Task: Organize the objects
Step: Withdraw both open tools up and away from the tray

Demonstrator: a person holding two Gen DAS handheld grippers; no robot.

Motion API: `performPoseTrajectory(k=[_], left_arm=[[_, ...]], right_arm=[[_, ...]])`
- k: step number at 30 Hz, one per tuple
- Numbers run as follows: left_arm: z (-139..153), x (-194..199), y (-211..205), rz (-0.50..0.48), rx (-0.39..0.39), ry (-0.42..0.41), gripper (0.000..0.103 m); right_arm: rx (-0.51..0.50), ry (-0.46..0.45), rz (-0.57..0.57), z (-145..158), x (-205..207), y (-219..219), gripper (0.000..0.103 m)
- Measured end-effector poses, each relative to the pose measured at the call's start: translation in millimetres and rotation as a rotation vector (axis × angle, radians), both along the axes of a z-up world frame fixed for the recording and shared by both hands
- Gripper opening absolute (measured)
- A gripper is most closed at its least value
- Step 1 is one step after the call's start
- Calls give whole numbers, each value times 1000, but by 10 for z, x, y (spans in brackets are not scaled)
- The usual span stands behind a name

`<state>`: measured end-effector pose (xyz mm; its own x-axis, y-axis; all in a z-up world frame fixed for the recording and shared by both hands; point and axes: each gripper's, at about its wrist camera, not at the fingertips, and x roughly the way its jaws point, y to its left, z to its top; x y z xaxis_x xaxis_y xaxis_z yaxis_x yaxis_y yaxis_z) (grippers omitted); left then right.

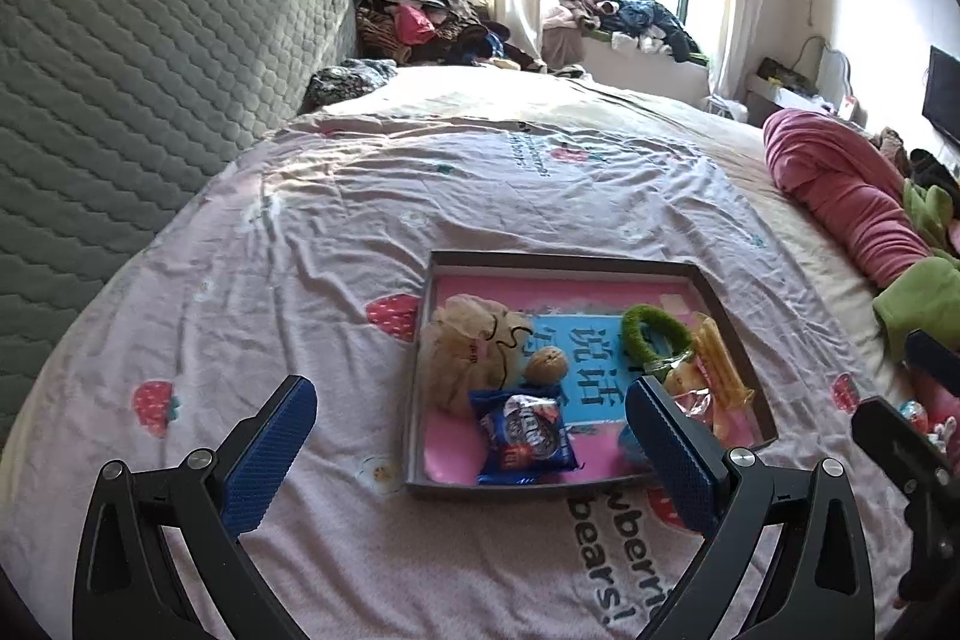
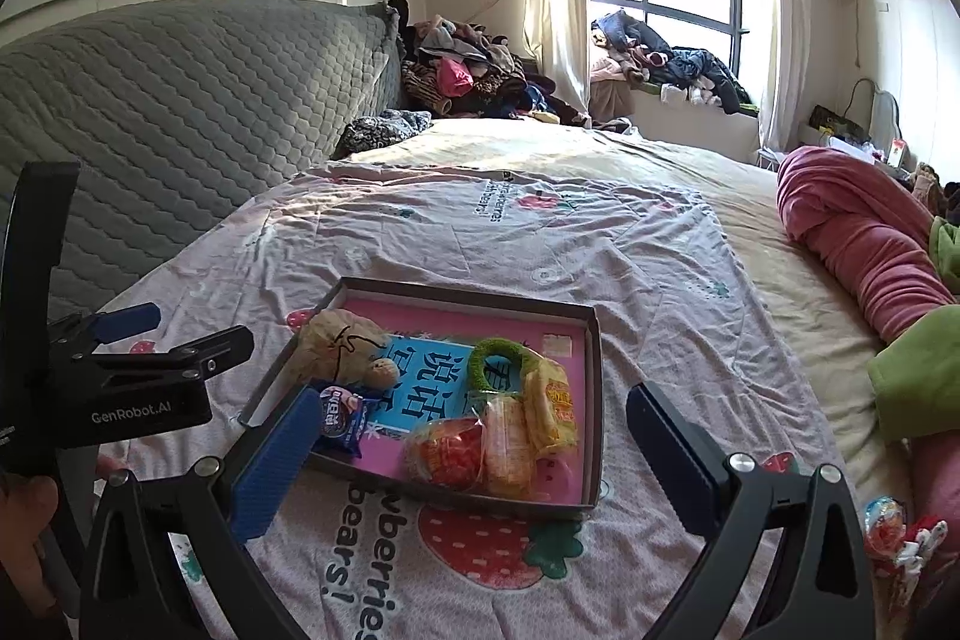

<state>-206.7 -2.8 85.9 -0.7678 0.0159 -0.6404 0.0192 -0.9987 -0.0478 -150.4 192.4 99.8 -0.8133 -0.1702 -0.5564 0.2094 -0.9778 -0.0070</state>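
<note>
My left gripper (image 1: 471, 445) and right gripper (image 2: 474, 451): jaws spread, empty, above the bed (image 1: 360, 196). One tray (image 2: 594, 400) holds one pouch (image 1: 462, 358), one nut (image 1: 546, 364), one cookie pack (image 1: 522, 436), one green ring (image 2: 498, 361). Only the right view shows a lollipop (image 2: 882, 520) right of the tray.

Snack-filled shallow tray (image 1: 570, 261) on bedspread (image 1: 336, 232)

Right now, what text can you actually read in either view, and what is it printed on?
"GenRobot.AI": on the left gripper body, right wrist view.
"...vberries bears!": partial, on the bedsheet, cut by the tray.
Large Chinese characters: on the blue card in the tray; I can't transcribe them reliably.
Blue snack packet: logo blurred.
Small print on the far sheet: unreadable.
</note>
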Motion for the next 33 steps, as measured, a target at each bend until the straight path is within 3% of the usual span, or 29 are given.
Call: performPoseTrajectory(k=[18,27,33], left_arm=[[371,860,97,-12,-51,71,103],[267,1267,135,-26,-29,76,103],[174,1444,135,-11,-54,61,103]], right_arm=[[5,32,-5,290,677,46,102],[-1,-3,-17,163,994,145,102],[-5,-2,-33,163,1168,189,102]])
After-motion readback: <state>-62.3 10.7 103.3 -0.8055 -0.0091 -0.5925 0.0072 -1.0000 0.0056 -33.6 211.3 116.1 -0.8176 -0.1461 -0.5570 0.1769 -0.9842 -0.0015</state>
